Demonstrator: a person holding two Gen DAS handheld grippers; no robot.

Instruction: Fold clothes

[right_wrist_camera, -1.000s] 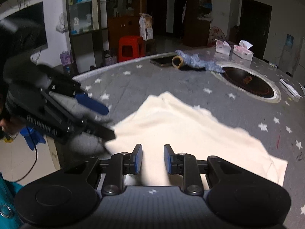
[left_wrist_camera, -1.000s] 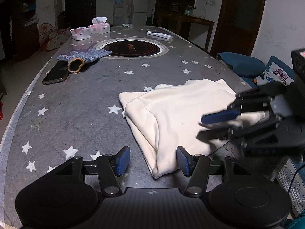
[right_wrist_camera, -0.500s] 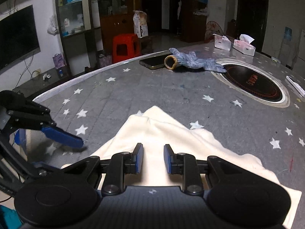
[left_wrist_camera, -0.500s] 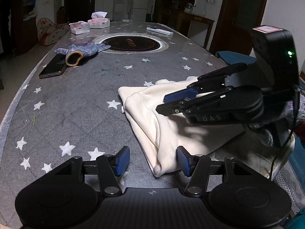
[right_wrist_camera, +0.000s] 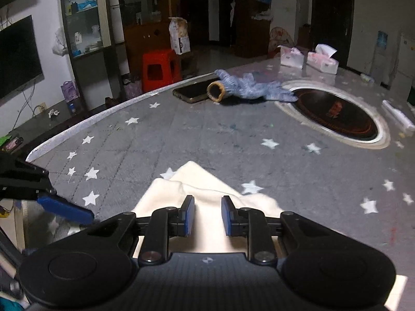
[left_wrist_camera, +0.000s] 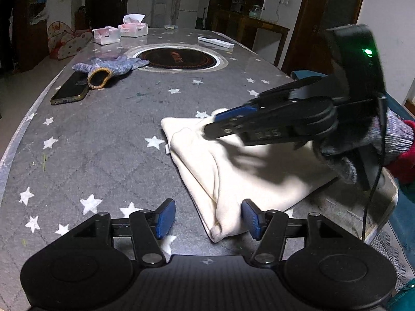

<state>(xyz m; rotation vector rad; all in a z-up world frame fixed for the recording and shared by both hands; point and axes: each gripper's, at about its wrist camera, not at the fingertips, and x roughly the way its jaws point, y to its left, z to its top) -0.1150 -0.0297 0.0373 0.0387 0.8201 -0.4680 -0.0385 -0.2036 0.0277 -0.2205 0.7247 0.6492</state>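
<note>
A cream garment (left_wrist_camera: 233, 165), folded, lies on the grey star-patterned table (left_wrist_camera: 103, 142) near its right edge. My left gripper (left_wrist_camera: 208, 217) straddles the garment's near corner. Its jaws are opening and the pads stand clear of the cloth. My right gripper (left_wrist_camera: 212, 123) reaches in from the right, held by a gloved hand (left_wrist_camera: 363, 150), with its tips over the garment's far corner. In the right wrist view its jaws (right_wrist_camera: 207, 215) stand narrowly apart above the cream cloth (right_wrist_camera: 197, 181), pinching nothing. One blue finger (right_wrist_camera: 64, 208) of the left gripper shows at the left.
A phone (left_wrist_camera: 70, 92) and a blue knit glove (left_wrist_camera: 109, 67) lie at the far left. A round black hob (left_wrist_camera: 179, 58) is set in the table's middle. Tissue boxes (left_wrist_camera: 106, 35) and a white remote (left_wrist_camera: 216, 42) sit at the back. The table edge runs close on the right.
The right gripper has swept in from the right edge across the garment to its far corner. The left gripper has stayed over the near corner.
</note>
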